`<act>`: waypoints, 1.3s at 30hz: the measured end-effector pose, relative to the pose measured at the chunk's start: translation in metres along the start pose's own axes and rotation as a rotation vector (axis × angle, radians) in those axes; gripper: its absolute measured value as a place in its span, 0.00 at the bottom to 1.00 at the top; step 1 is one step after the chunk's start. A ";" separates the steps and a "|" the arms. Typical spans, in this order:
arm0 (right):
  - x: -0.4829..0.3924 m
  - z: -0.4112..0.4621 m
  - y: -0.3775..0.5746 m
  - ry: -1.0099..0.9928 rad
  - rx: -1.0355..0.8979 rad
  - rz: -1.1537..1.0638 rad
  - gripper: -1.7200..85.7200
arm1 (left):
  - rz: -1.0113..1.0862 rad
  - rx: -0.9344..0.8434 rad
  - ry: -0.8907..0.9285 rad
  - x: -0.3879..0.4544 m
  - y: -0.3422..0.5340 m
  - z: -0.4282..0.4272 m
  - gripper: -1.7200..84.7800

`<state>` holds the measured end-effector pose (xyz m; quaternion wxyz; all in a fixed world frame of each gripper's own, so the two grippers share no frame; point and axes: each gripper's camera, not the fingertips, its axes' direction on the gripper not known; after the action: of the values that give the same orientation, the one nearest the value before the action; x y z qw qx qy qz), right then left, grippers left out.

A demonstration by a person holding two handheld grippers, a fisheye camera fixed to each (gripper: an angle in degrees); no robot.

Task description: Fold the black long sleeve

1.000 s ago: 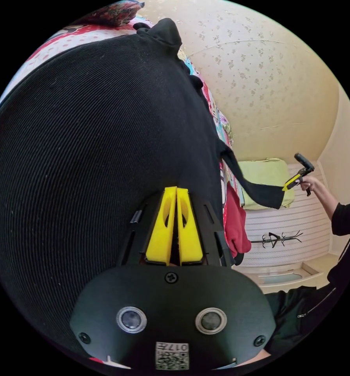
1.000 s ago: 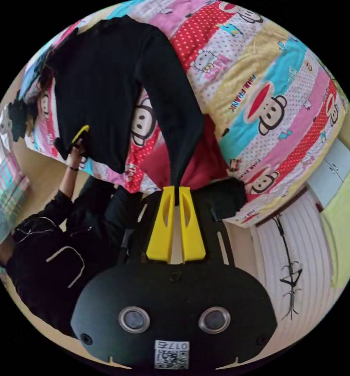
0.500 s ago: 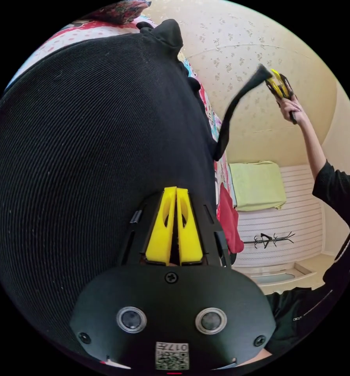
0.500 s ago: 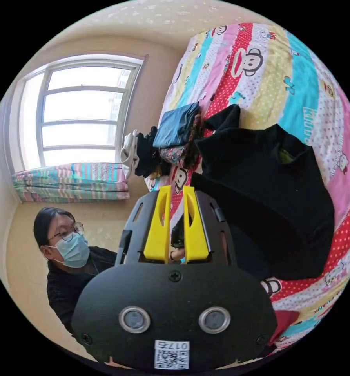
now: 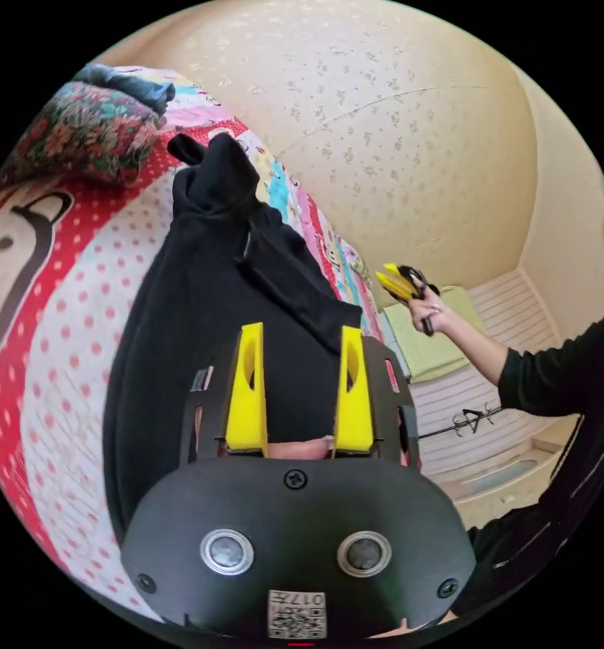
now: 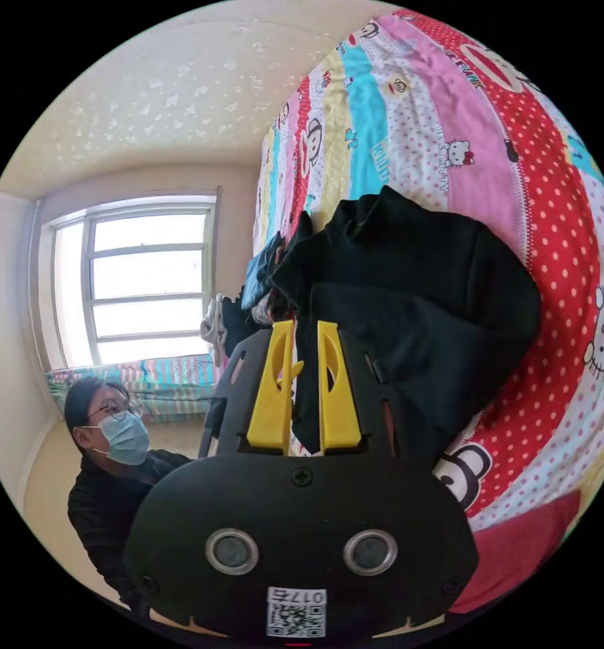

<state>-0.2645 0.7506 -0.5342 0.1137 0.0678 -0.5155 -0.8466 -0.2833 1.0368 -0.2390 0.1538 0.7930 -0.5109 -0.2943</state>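
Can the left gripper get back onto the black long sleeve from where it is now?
Probably yes. The left gripper is open, its fingers spread right above the black long sleeve lying on the bedspread, with nothing in between.

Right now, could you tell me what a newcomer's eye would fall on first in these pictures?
Probably the black long sleeve, lying partly folded on the bright cartoon-print bedspread. The left gripper hovers over it with jaws wide apart. The right gripper, also open, sits beside its edge, gripping nothing.
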 end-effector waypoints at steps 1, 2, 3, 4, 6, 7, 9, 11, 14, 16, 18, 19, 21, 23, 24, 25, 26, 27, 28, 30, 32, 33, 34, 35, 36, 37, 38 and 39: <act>0.011 -0.016 0.020 -0.023 0.037 0.012 0.10 | 0.001 -0.006 -0.039 -0.006 -0.023 0.015 0.21; 0.022 -0.028 0.040 -0.057 0.068 0.026 0.09 | 0.002 -0.012 -0.055 -0.009 -0.033 0.023 0.21; 0.028 -0.033 0.050 -0.076 0.080 0.033 0.09 | 0.001 -0.039 -0.077 -0.014 -0.052 0.042 0.21; 0.038 -0.039 0.070 -0.112 0.098 0.044 0.09 | -0.003 -0.084 -0.083 -0.020 -0.068 0.064 0.20; 0.053 -0.043 0.097 -0.145 0.111 0.047 0.10 | 0.000 -0.156 -0.088 -0.026 -0.082 0.095 0.16; 0.061 -0.042 0.114 -0.136 0.108 0.044 0.10 | -0.012 -0.169 -0.114 -0.028 -0.084 0.109 0.14; 0.070 -0.037 0.135 -0.067 0.095 0.028 0.11 | -0.054 -0.142 -0.157 -0.031 -0.080 0.119 0.11; 0.079 -0.027 0.154 0.066 0.090 0.008 0.12 | -0.103 -0.099 -0.158 -0.032 -0.074 0.122 0.08; 0.089 -0.016 0.165 0.163 0.145 -0.001 0.13 | -0.041 -0.050 -0.068 -0.011 -0.076 0.121 0.06; 0.089 -0.011 0.166 0.181 0.197 -0.020 0.14 | 0.140 0.020 -0.103 0.032 -0.087 0.109 0.06; 0.084 -0.009 0.165 0.200 0.257 -0.049 0.14 | 0.258 0.119 -0.158 0.063 -0.092 0.091 0.06; 0.080 -0.006 0.163 0.217 0.288 -0.074 0.14 | 0.279 0.186 -0.199 0.072 -0.094 0.079 0.06; 0.078 0.000 0.156 0.248 0.305 -0.100 0.14 | 0.242 0.260 -0.245 0.067 -0.095 0.066 0.06; 0.083 0.011 0.146 0.344 0.342 -0.120 0.13 | 0.161 0.267 -0.282 0.044 -0.093 0.068 0.07; 0.087 0.015 0.144 0.367 0.349 -0.117 0.13 | 0.104 0.219 -0.279 0.023 -0.091 0.077 0.07; 0.096 0.023 0.136 0.401 0.349 -0.114 0.12 | 0.052 0.153 -0.234 0.000 -0.086 0.089 0.08; 0.107 0.032 0.128 0.426 0.328 -0.116 0.11 | 0.016 0.126 -0.199 -0.011 -0.083 0.094 0.09; 0.113 0.037 0.124 0.443 0.311 -0.117 0.11 | -0.057 0.107 -0.128 -0.030 -0.073 0.099 0.09; 0.125 0.047 0.117 0.507 0.268 -0.105 0.08 | -0.114 0.142 -0.082 -0.042 -0.059 0.096 0.09; 0.141 0.057 0.112 0.670 0.213 -0.083 0.05 | -0.161 0.218 -0.086 -0.050 -0.039 0.085 0.10; 0.148 0.063 0.109 0.744 0.172 -0.139 0.03 | -0.184 0.251 -0.130 -0.052 -0.021 0.074 0.10; 0.148 0.063 0.109 0.751 0.165 -0.134 0.03 | -0.185 0.259 -0.148 -0.051 -0.013 0.068 0.10; 0.146 0.062 0.108 0.791 0.166 -0.106 0.03 | -0.163 0.264 -0.149 -0.047 -0.007 0.065 0.11; 0.141 0.059 0.112 0.869 0.200 -0.083 0.03 | -0.148 0.262 -0.153 -0.045 -0.005 0.064 0.11; 0.138 0.058 0.115 0.907 0.222 -0.081 0.03 | -0.112 0.246 -0.172 -0.037 -0.004 0.063 0.11; 0.137 0.060 0.120 0.957 0.241 -0.098 0.03 | -0.065 0.222 -0.202 -0.029 -0.004 0.065 0.12; 0.143 0.066 0.123 0.979 0.206 -0.112 0.03 | -0.038 0.206 -0.218 -0.025 -0.006 0.068 0.13; 0.147 0.070 0.123 0.986 0.175 -0.104 0.03 | 0.012 0.167 -0.253 -0.019 -0.009 0.075 0.14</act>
<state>-0.4077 0.7178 -0.3923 0.2953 0.4947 -0.4652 -0.6720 -0.3291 1.0617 -0.2963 0.0235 0.7564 -0.5536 -0.3476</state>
